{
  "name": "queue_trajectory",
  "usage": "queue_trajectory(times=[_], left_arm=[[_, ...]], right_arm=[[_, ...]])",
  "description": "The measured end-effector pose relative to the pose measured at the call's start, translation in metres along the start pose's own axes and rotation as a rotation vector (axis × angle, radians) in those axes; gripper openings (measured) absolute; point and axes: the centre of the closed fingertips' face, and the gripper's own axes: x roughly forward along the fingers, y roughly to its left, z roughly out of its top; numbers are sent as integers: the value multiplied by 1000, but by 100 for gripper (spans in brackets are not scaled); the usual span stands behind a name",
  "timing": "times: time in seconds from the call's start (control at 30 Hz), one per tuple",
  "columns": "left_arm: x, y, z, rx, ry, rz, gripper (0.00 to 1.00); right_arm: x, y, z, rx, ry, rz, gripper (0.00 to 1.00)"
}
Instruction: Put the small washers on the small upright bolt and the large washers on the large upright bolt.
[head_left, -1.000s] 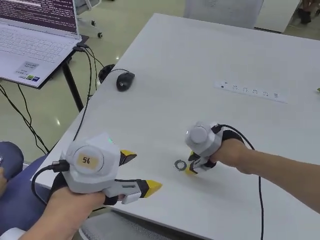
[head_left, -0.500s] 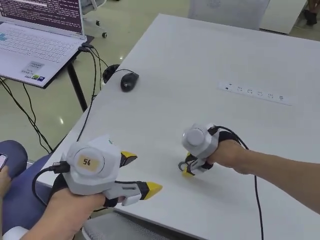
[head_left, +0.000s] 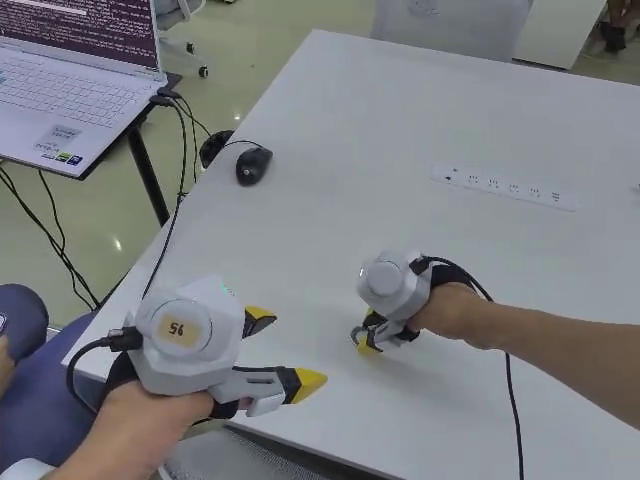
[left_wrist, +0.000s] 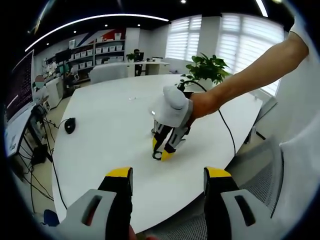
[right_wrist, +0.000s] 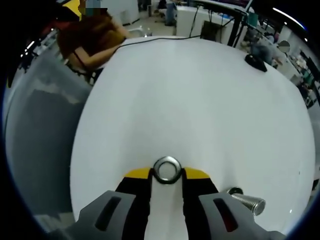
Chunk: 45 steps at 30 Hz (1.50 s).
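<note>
The left gripper (head_left: 279, 350) is nearest, at the table's (head_left: 400, 130) near edge, held in a hand. Its two yellow-tipped jaws stand wide apart, and nothing is between them. They point across the table toward the other gripper.

A little farther in, the right gripper (head_left: 366, 338) is held by a hand that comes from the right side, with a black cable running back along the arm. It is tipped down, with its yellow tips low over the white surface. The jaws are drawn in on a washer (right_wrist: 156, 169). In the right gripper view the metal ring sits between the two tips, held by its edges, and its hole is open toward the camera. I cannot tell if the ring touches the table or is just above it.

In the same view a threaded bolt (right_wrist: 248, 203) shows just beside the right jaw, apart from the ring. I cannot tell if it is the small or the large one.

Farther away, a black mouse (head_left: 251, 163) lies near the table's left edge. A white power strip (head_left: 508, 187) lies well apart from it on the right side. Beyond the edge, on a separate stand, is an open laptop (head_left: 60, 90).
</note>
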Motion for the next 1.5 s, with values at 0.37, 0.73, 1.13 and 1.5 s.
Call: queue_trajectory(times=[0.37, 0.73, 1.13, 1.5], left_arm=[[-6, 6, -3, -10, 4, 20, 56], [-3, 5, 0, -4, 2, 14, 56], [-3, 6, 0, -2, 3, 14, 56], [-4, 6, -1, -8, 1, 15, 56]], right_arm=[[-3, 5, -4, -10, 4, 3, 23], [-8, 6, -10, 20, -9, -2, 23], [-8, 4, -19, 22, 7, -4, 24], [-10, 8, -21, -70, 55, 28, 29]])
